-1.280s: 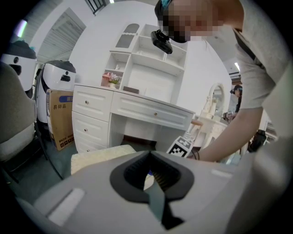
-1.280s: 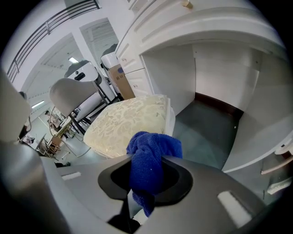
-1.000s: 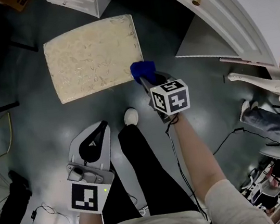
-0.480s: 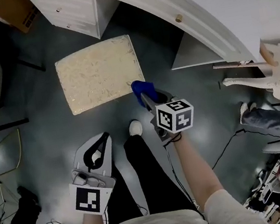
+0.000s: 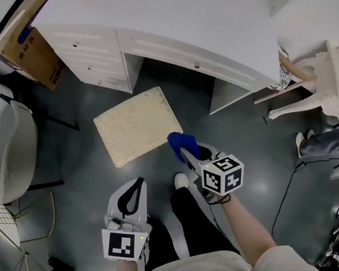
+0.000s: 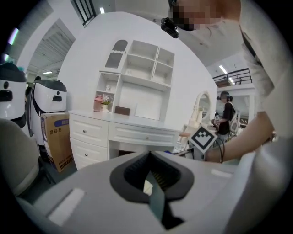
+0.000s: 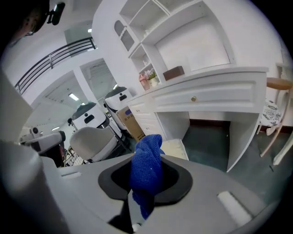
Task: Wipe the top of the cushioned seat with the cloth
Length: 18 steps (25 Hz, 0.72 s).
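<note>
We hold right gripper (image 5: 188,153) in air, jaws clamped tight on blue cloth (image 5: 181,141); cloth bunches up past jaw tips. Left gripper (image 5: 137,186): jaws together, nothing between them. Cushioned seat (image 5: 136,125) lies flat on dark floor (image 5: 73,172) before white desk (image 5: 190,26). In head view, cloth shows just beside seat's near right corner, clear of its top.

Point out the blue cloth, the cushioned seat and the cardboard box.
blue cloth (image 7: 146,171), right gripper view, bunched fabric between the jaws
cushioned seat (image 5: 137,127), head view, middle of its top
cardboard box (image 5: 33,57), head view, its brown face
</note>
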{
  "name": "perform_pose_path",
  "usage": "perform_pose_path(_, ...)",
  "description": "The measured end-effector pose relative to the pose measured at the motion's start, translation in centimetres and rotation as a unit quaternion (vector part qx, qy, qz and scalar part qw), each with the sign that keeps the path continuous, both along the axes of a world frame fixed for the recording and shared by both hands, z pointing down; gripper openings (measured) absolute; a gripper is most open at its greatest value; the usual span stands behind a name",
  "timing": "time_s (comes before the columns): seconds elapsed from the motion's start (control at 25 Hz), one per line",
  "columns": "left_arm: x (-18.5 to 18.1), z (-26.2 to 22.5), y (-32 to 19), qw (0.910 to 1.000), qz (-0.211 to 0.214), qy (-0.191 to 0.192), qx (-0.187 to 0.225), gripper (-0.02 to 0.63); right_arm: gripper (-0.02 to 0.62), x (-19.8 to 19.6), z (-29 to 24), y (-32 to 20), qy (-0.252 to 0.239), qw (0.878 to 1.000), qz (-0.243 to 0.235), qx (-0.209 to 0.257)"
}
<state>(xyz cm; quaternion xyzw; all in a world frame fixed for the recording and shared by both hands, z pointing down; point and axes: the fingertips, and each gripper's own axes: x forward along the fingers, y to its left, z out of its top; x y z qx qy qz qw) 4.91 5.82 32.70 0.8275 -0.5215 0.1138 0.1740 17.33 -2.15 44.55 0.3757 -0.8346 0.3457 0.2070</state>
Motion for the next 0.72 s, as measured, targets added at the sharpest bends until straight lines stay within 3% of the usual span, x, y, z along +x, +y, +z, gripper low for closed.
perform_pose_path(0.72, 5.0, -14.8, 3.3, 0.9916, 0.095, 0.009, 0.087, 0.0, 0.078, 2.7, -24.5, 7.1, -0.07, 0.986, 0.045, 0.146)
